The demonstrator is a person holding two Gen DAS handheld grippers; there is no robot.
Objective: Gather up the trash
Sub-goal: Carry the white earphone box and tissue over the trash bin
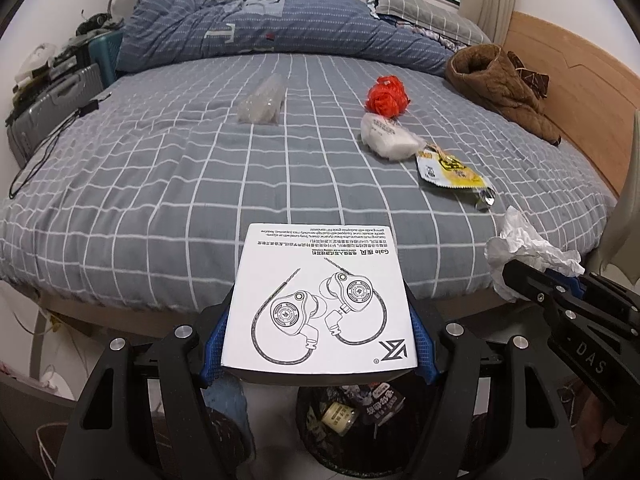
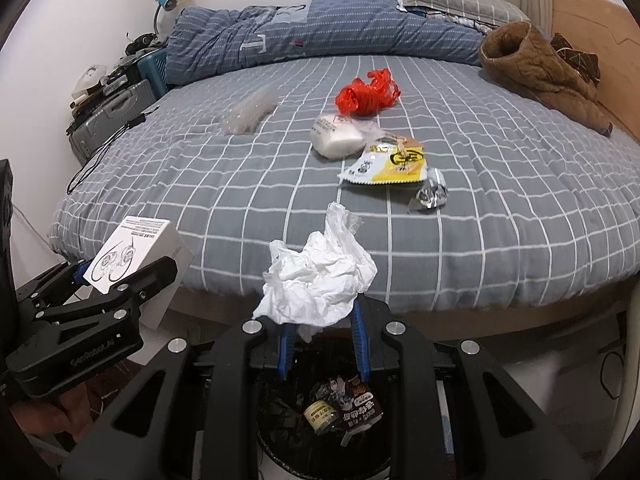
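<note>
My left gripper (image 1: 318,344) is shut on a white earphone box (image 1: 318,300), which its blue pads (image 1: 214,344) clamp by the sides. My right gripper (image 2: 320,328) is shut on a crumpled white tissue (image 2: 318,276). Both hang over a black trash bin (image 2: 280,444) that holds wrappers, on the floor by the bed's near edge. On the grey checked bed (image 1: 160,184) lie a red plastic bag (image 1: 387,96), a white packet (image 1: 386,136), a yellow snack wrapper (image 1: 450,170), a silver foil scrap (image 2: 430,194) and a clear plastic bag (image 1: 264,100).
A blue quilt (image 1: 280,28) and a pillow (image 1: 424,8) lie at the far side. A brown jacket (image 1: 500,84) rests by the wooden headboard (image 1: 568,80). A grey suitcase (image 1: 52,108) and a cable (image 1: 40,152) are at the left.
</note>
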